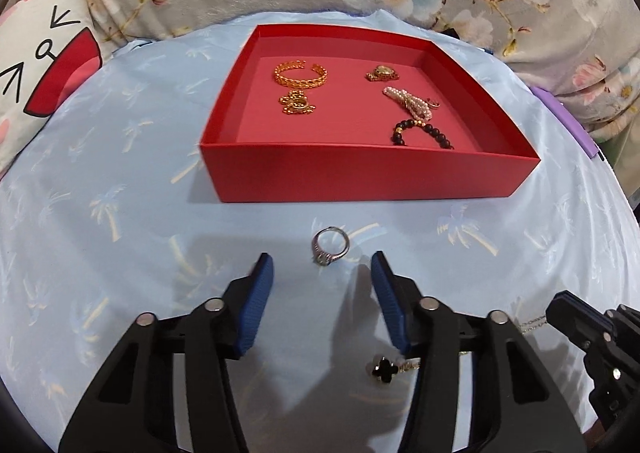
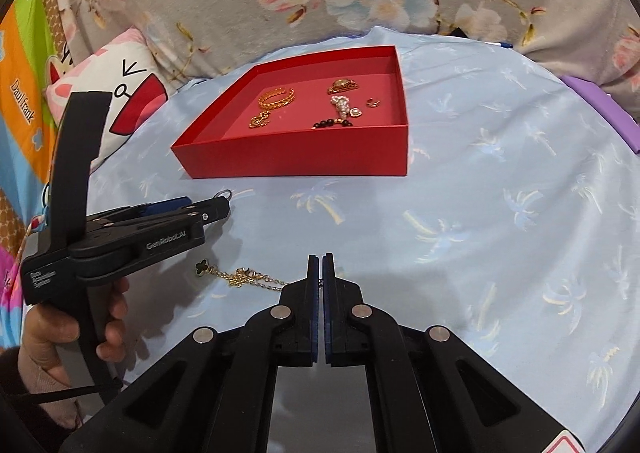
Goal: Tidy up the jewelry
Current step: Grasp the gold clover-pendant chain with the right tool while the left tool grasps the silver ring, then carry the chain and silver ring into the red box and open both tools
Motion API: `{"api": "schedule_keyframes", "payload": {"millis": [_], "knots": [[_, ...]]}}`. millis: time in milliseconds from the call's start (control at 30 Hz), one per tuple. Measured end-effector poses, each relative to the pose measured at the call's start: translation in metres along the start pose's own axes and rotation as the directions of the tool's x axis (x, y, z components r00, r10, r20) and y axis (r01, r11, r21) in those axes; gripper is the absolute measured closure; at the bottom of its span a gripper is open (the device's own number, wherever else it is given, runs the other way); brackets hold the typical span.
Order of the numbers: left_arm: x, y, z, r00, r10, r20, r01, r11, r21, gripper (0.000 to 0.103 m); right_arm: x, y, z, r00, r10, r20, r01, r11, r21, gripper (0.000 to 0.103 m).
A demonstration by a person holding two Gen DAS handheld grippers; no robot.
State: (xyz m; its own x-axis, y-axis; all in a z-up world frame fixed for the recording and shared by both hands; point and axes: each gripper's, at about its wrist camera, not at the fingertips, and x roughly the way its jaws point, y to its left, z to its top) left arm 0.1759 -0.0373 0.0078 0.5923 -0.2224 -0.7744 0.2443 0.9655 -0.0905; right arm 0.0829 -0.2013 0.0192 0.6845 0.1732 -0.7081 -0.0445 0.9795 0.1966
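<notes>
Silver ring (image 1: 330,246) flat on cloth before red tray (image 1: 360,177) — gold clover chain (image 2: 240,276) nearby

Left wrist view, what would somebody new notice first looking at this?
The red box stands out at the centre of the pale blue cloth, holding a gold bangle, a pearl piece and a dark bead bracelet. In front of it a silver ring lies on the cloth, just ahead of the open left gripper.

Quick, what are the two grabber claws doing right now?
Left gripper: open, holding nothing; the silver ring lies just ahead of its fingers.
Right gripper: shut on the gold chain with the black clover.
</notes>
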Motion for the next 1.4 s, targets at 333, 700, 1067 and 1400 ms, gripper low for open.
{"api": "schedule_keyframes", "payload": {"millis": [333, 700, 1067, 1400], "knots": [[0.003, -0.008, 0.001, 1.0, -0.014, -0.004, 0.014, 0.999, 0.032, 0.095, -0.001, -0.009, 0.0, 1.0, 0.014, 0.007, -0.014, 0.999, 0.029, 0.102], [-0.024, -0.01, -0.004, 0.999, -0.049, 0.023, 0.048, 0.998, 0.033, 0.095, -0.03, -0.01, 0.016, 0.997, 0.008, 0.083, -0.01, 1.0, 0.025, 0.102], [-0.082, 0.006, 0.021, 0.994, -0.066, 0.087, 0.061, 0.997, 0.053, 0.095, -0.079, -0.001, 0.076, 0.973, -0.015, 0.229, 0.028, 0.998, -0.054, 0.102], [-0.101, 0.01, 0.086, 0.982, -0.047, 0.185, 0.036, 0.997, 0.066, 0.095, -0.092, 0.014, 0.167, 0.934, -0.039, 0.355, 0.079, 0.992, -0.101, 0.102]]}}
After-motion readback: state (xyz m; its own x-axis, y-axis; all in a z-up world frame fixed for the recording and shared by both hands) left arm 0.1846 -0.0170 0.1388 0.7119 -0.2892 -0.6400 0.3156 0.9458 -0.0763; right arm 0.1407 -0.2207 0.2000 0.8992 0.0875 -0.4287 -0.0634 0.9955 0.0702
